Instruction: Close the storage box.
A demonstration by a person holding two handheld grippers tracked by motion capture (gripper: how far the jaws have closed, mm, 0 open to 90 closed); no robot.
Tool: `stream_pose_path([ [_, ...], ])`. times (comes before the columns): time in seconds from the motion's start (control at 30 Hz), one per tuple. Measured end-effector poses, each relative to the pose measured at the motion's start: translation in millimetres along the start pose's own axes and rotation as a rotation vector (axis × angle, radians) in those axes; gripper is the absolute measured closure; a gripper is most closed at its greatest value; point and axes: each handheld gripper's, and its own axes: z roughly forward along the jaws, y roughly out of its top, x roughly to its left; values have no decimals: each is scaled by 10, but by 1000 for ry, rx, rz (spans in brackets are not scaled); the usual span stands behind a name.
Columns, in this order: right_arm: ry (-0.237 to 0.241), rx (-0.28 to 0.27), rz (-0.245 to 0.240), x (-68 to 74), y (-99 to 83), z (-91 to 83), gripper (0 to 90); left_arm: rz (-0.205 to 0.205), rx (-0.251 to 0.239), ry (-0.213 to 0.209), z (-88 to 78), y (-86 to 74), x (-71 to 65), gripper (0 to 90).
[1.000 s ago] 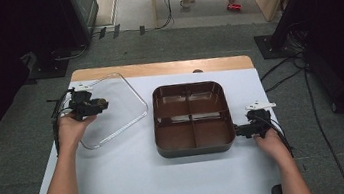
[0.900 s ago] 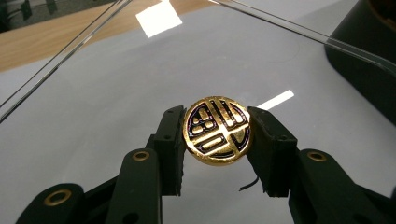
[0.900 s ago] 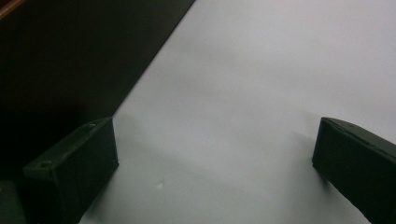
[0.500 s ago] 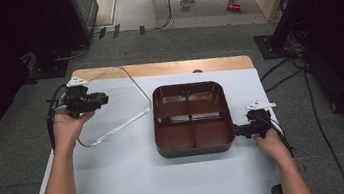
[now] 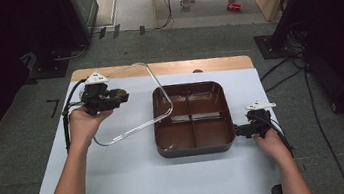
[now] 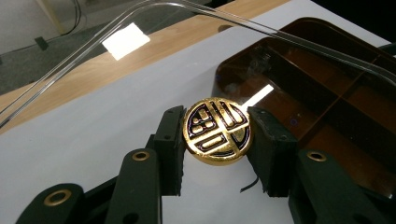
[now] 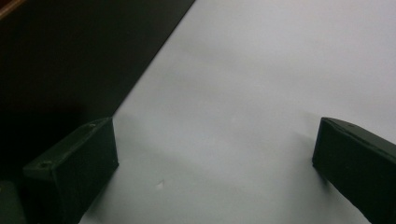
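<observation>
Lab: cables [image 5: 285, 69] and stands [image 5: 274, 45] around table [image 5: 136, 182].

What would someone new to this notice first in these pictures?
Probably the gold round knob clamped between the left gripper jaws, which holds the clear lid tilted up over the table's left half. Next, the brown four-compartment tray at the centre, with the right gripper open beside its right edge.

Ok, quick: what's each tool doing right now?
Left tool: closed on the gold knob of the clear lid, lid lifted.
Right tool: open, nothing between its jaws, beside the brown tray.
</observation>
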Motion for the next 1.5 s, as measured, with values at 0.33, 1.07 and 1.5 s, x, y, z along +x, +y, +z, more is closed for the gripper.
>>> stream_pose_path([
  [0.33,0,-1,2,1,-1,0,0,83,18,-76,335,132,-430,595],
  [1.07,0,0,1,1,0,-1,0,201,46,-210,976,194,-1112,595],
  [1.5,0,0,0,1,0,-1,0,270,102,-247,1259,224,-1330,595],
])
